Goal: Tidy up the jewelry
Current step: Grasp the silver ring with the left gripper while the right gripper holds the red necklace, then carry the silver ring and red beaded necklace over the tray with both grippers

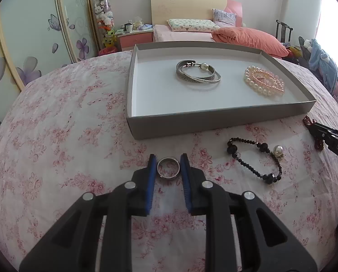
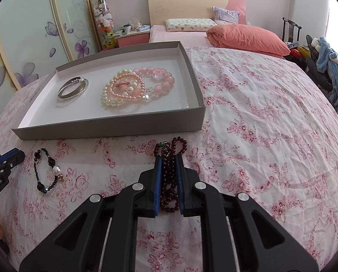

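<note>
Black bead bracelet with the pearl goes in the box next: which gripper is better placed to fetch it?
Neither is free: left gripper brackets the silver ring, right gripper squeezes dark red beads. The bracelet lies between them.

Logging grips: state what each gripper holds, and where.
Left gripper straddles the silver ring at opposite sides; contact unclear. Right gripper clamps the dark red bead strand mid-length.
</note>
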Motion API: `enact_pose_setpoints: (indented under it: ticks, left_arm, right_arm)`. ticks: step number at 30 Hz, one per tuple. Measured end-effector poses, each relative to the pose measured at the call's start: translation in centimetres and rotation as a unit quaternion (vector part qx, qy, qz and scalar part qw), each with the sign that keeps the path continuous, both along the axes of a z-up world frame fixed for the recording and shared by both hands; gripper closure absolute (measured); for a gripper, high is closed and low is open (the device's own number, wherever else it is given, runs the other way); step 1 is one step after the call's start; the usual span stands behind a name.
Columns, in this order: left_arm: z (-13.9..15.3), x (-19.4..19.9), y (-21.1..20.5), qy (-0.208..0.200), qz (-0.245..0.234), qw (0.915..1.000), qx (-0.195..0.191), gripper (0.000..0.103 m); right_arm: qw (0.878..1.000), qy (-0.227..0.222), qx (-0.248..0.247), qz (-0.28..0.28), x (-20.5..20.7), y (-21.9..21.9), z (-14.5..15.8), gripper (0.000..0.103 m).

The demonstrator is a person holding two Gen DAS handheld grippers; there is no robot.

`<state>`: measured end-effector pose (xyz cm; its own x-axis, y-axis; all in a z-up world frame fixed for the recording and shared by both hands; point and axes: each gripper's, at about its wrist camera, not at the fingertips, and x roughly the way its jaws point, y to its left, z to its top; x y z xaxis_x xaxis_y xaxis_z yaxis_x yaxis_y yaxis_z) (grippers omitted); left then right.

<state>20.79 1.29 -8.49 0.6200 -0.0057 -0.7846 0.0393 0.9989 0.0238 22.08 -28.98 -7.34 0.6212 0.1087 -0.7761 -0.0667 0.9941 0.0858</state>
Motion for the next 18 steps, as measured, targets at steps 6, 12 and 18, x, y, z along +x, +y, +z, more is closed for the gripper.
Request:
enact_pose_setpoints:
  ticks: [6, 12, 18]
  left_arm:
    - [-0.05, 0.03, -0.06, 0.0, 0.0, 1.0, 0.0, 0.08]
    - [-0.04, 0.01, -0.03, 0.0, 0.0, 1.0, 0.0, 0.08]
    - [-0.05, 0.03, -0.05, 0.0, 0.0, 1.0, -0.001, 0.08]
  right_arm:
    - [1.0, 0.0, 0.0, 0.0, 0.06, 0.01, 0.0, 0.089]
    - [1.0, 0.0, 0.003, 0.002, 0.09, 0.03, -0.01, 0.089]
    - [1.0, 0.001, 0.01, 0.004, 0.18, 0.08, -0.01, 0.09]
